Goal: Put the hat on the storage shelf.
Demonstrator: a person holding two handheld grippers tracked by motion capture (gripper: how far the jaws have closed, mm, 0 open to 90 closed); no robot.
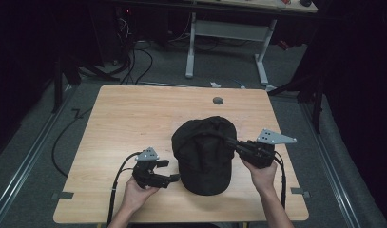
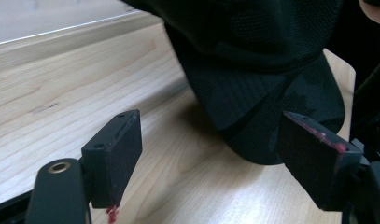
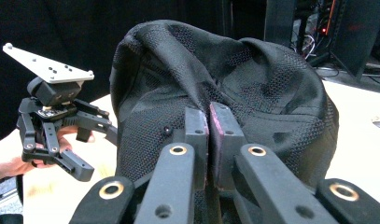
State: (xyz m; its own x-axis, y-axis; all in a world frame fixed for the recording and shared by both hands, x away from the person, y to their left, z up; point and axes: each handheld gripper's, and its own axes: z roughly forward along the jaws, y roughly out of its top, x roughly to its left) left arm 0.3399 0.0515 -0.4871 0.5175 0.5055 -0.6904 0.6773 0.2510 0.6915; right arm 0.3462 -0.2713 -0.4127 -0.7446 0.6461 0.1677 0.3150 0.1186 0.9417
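Observation:
A black mesh cap (image 1: 203, 154) lies on the wooden table (image 1: 129, 118), brim toward the near edge. My right gripper (image 1: 233, 143) comes in from the right and is shut on a fold of fabric on the cap's crown (image 3: 253, 79); its pads (image 3: 196, 126) meet on the cloth. My left gripper (image 1: 174, 171) hovers just left of the brim with its jaws wide apart and nothing between them. In the left gripper view the brim (image 2: 271, 116) lies beyond the open pads (image 2: 115, 154). The right gripper view also catches the left gripper (image 3: 92, 154), open, to the cap's left.
A small grey round grommet (image 1: 217, 100) sits near the table's far edge. Beyond the table stands a white-legged desk (image 1: 227, 33), with cables (image 1: 139, 61) on the dark floor. Bare wood stretches to the left (image 1: 115, 137) and behind the cap.

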